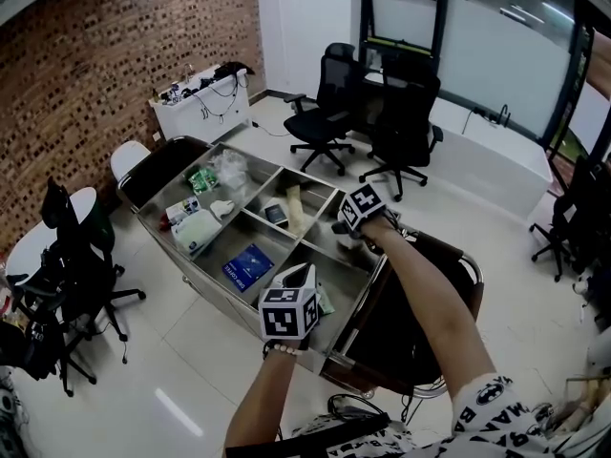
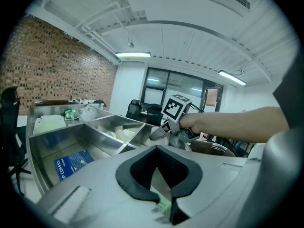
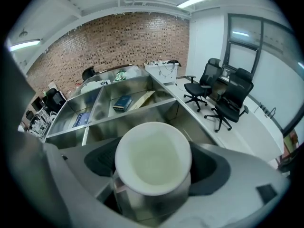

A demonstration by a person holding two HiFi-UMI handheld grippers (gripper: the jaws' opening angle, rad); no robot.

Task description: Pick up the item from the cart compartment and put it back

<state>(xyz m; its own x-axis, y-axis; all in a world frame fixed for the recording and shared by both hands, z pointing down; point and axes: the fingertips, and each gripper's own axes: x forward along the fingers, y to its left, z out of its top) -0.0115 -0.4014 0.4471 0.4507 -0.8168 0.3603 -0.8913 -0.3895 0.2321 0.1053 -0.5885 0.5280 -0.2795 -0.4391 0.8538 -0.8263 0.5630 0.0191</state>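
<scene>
My right hand-held gripper [image 1: 346, 229] points steeply down into the compartment at the right end of the steel cart [image 1: 218, 297], on its far edge. Its jaws stand wide and pinch the white-lidded container [image 3: 153, 156]. The round lid fills the gap between them and the body sits against both pads. I cannot tell whether the container's base rests on the compartment floor. My left hand-held gripper [image 2: 167, 199] hangs over the cart's near edge, just beside the right one. Its jaws are pressed together at the tips and hold nothing. A blue coffee packet [image 1: 247, 266] lies flat in the near-edge compartment to its left.
</scene>
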